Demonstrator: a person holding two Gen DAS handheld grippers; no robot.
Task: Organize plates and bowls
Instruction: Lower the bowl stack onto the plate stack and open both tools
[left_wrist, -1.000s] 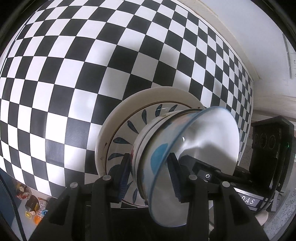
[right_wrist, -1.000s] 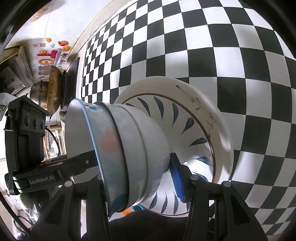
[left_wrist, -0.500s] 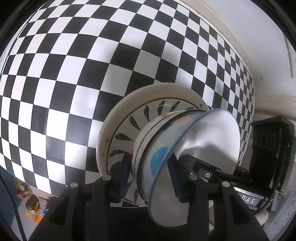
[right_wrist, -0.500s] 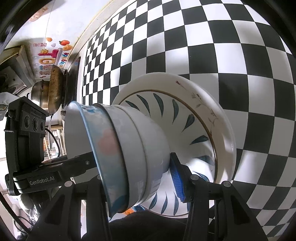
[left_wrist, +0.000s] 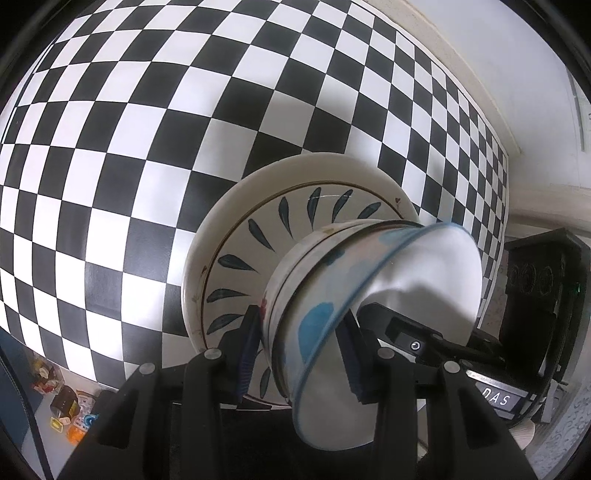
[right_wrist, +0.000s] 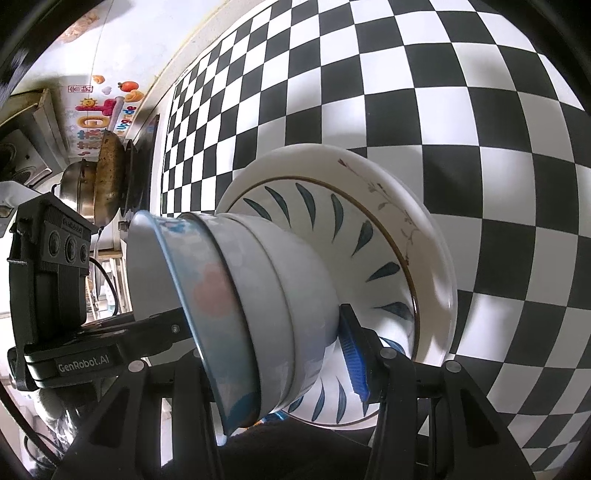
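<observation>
A stack of nested bowls, the top one blue-rimmed, sits in a plate with dark blue leaf marks. That plate lies on a larger white plate on the checkered cloth. My left gripper is shut on the near wall of the bowl stack, one finger inside the top bowl and one outside. My right gripper is shut on the opposite wall; its blue pad presses the outside, and the other finger is hidden inside the bowl. Each gripper's black body shows in the other's view.
The black-and-white checkered cloth covers the table up to a white wall. Metal pots stand beyond the cloth's far left end below colourful wall stickers. Small items lie on the floor past the near edge.
The stack and plates sit slightly higher in both views than a second ago. Both grips on the bowls look the same.
</observation>
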